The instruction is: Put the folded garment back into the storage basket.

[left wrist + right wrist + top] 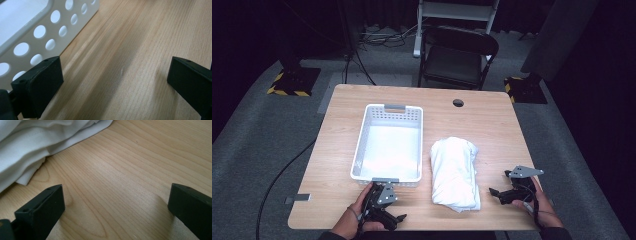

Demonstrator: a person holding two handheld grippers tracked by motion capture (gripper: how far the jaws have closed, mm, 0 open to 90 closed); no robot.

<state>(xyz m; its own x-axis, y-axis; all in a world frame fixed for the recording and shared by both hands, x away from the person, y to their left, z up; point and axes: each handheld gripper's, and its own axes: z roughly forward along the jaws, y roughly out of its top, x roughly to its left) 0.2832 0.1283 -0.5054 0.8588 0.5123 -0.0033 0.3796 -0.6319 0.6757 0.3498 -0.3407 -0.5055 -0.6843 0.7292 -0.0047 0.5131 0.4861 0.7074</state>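
On the desk [337,150], a folded white cloth [454,172] is lying just left of the right gripper [499,194], beside a white basket [367,135]. Both grippers, left gripper [398,215] included, are gaping wide, holding nothing. No writing legible.

Light wooden table [492,120]: carrying every item listed here.
White perforated plastic basket [362,145]: sitting on the table left of centre, its long sides running front to back.
Folded white cloth bundle [454,172]: lying on the table just to the right of the basket, apart from it, reaching nearer the front edge.
Left gripper [397,218]: resting at the front edge, just in front of the basket's near wall [37,32].
Right gripper [496,195]: resting near the front right corner, just right of the cloth [30,147].
Black folding chair [459,55]: standing behind the table's far edge.
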